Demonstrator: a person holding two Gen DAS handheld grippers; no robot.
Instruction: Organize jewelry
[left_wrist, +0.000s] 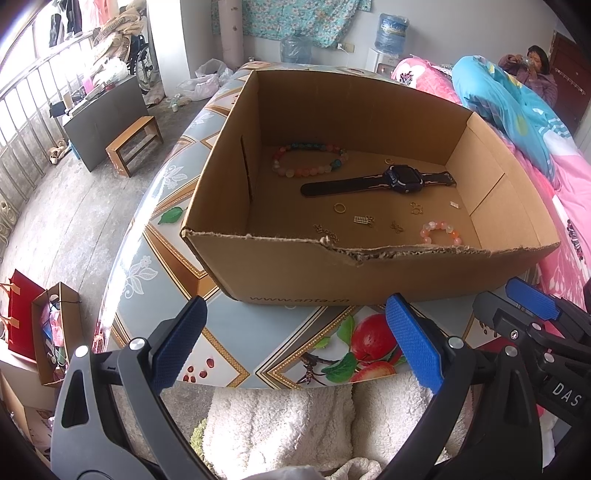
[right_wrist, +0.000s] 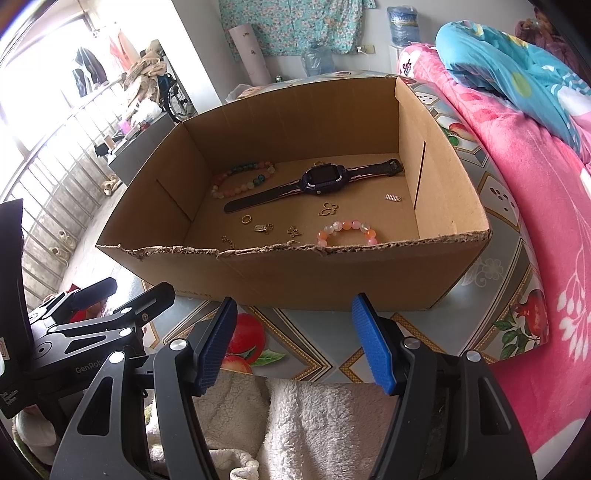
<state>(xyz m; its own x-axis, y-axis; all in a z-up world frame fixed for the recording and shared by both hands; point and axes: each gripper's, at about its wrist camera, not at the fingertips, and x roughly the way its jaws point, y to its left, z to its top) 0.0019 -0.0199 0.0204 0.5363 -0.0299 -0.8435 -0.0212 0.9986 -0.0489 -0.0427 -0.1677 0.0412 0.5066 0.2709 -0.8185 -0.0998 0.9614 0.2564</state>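
left gripper (left_wrist: 291, 343): jaws released, wide apart, holding nothing; hovers at the near bench (left_wrist: 236, 354) edge, short of the box.
box (left_wrist: 369, 273): open cardboard, torn near rim, sits on the patterned bench; all the jewelry lies loose on its floor.
long bead bracelet (left_wrist: 308, 160): far left of the floor, close to the left wall's flap slit.
watch (left_wrist: 380, 181): laid flat across the middle, strap ends left and right.
small gold pieces: ring (left_wrist: 340, 208), chain (left_wrist: 325, 232) and charms between watch and near wall; thin, flat, hard to pinch.
pink bead bracelet (right_wrist: 347, 232): near right, just behind the torn rim.
right gripper (right_wrist: 295, 343): jaws released, empty, near edge too, beside the left one.
stage: pieces in the box but scattered; fits sorting under way or pieces just gathered in.
doing it well: come down over the rim, one piece per pinch, tips flat to the floor.
edges: tall walls crowd corner pieces; ragged rim could snag.
room: open centre; bed (right_wrist: 535, 221) hems the right.
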